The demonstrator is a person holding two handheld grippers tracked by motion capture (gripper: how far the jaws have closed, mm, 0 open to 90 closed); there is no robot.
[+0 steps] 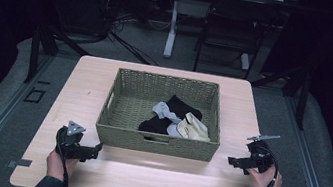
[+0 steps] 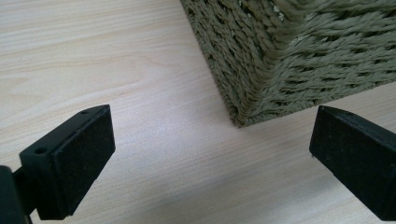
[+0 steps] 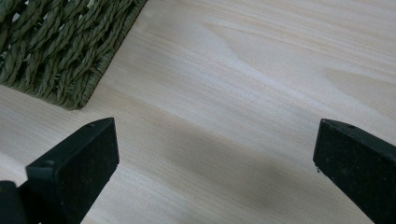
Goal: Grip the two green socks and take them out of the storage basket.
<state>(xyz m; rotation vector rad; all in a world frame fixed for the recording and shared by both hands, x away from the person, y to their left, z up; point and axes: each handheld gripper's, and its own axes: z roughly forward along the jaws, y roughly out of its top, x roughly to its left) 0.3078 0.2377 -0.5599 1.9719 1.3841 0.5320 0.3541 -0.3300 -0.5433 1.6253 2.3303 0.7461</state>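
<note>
A woven green basket [image 1: 156,142] stands in the middle of the light wooden table [image 1: 140,180]. Inside it lie several socks: black ones [image 1: 183,107], a grey one [image 1: 163,110] and a cream one [image 1: 194,128]. My left gripper [image 1: 94,152] rests low at the basket's front left corner, open, with nothing between its jaws. In the left gripper view [image 2: 210,154] the basket's corner [image 2: 261,70] sits just ahead. My right gripper [image 1: 233,161] hovers at the basket's front right, also open and empty. The right gripper view [image 3: 215,158] shows the basket's edge [image 3: 60,51] at upper left.
A black chair [image 1: 230,28] and a desk leg [image 1: 171,28] stand on the floor beyond the table. Cables trail from both grippers toward the person's hands at the front edge. Bare table strips run along the basket's left, right and front.
</note>
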